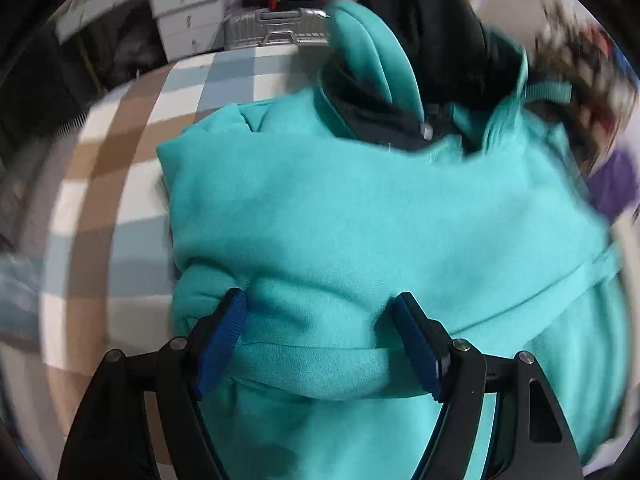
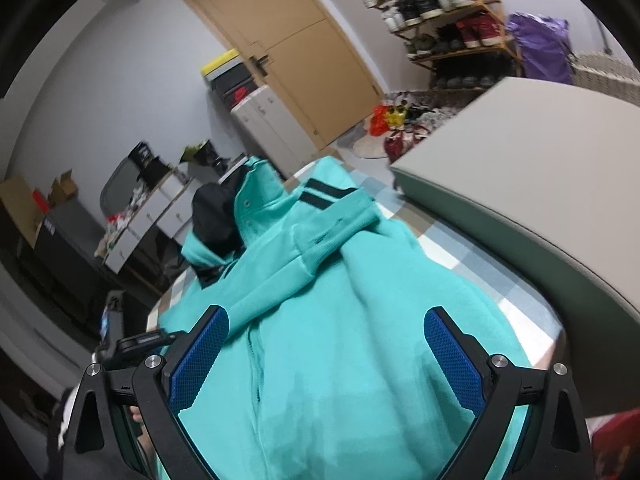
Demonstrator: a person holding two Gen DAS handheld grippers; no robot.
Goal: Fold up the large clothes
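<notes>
A teal hoodie with a black-lined hood lies on a checked cloth surface. My left gripper points down at its near part. A thick rolled fold of teal fabric spans from one blue pad to the other and bulges around them, so the gripper is shut on that fold. In the right wrist view the hoodie fills the lower half, with a black-striped sleeve laid across it. My right gripper hovers over the hoodie's body, wide open and gripping nothing.
A large pale slab with a grey-green side borders the checked surface on the right. Behind stand a silver suitcase, white drawers, a wooden door, a shoe rack and a purple bag.
</notes>
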